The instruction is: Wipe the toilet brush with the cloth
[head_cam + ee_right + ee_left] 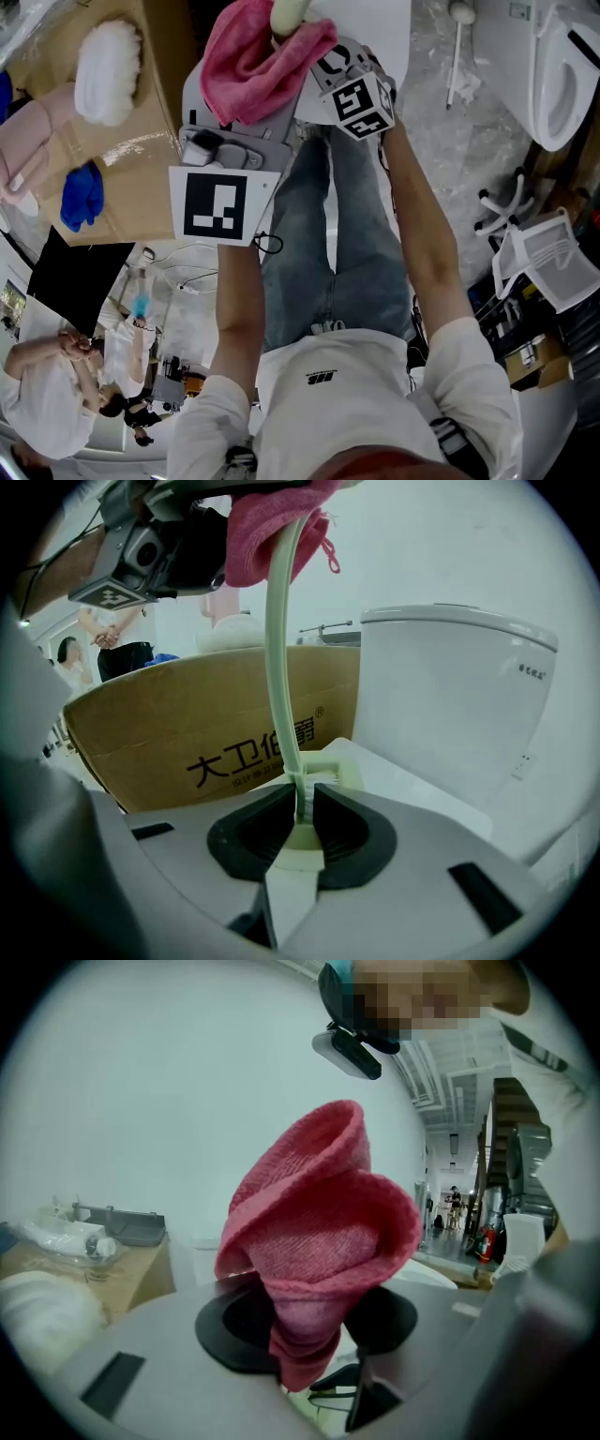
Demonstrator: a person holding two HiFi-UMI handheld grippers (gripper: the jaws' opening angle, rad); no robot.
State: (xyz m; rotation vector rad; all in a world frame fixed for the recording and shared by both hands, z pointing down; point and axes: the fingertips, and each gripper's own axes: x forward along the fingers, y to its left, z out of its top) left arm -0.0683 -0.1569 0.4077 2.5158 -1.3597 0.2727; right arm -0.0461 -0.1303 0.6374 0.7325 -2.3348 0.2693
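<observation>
A pink cloth [258,61] lies bunched over the front of my left gripper [248,112]. In the left gripper view the cloth [319,1232] stands up in a cone between the dark pads [234,1326]. The left gripper [309,1321] has its jaws wide apart, open around the cloth. The toilet brush has a pale green handle [278,639] and white bristles. My right gripper [302,808] is shut on the brush's neck, just by the bristles. The handle rises into the cloth [272,527]. Its tip [289,13] pokes out above the cloth.
A brown cardboard box [216,733] stands to the left beside a white toilet cistern [450,705]. A white fluffy pad [108,70] and a blue cloth [82,195] lie on the box. Right: another brush [457,47], a white fixture [562,84], a rack [544,253]. People stand at lower left [56,375].
</observation>
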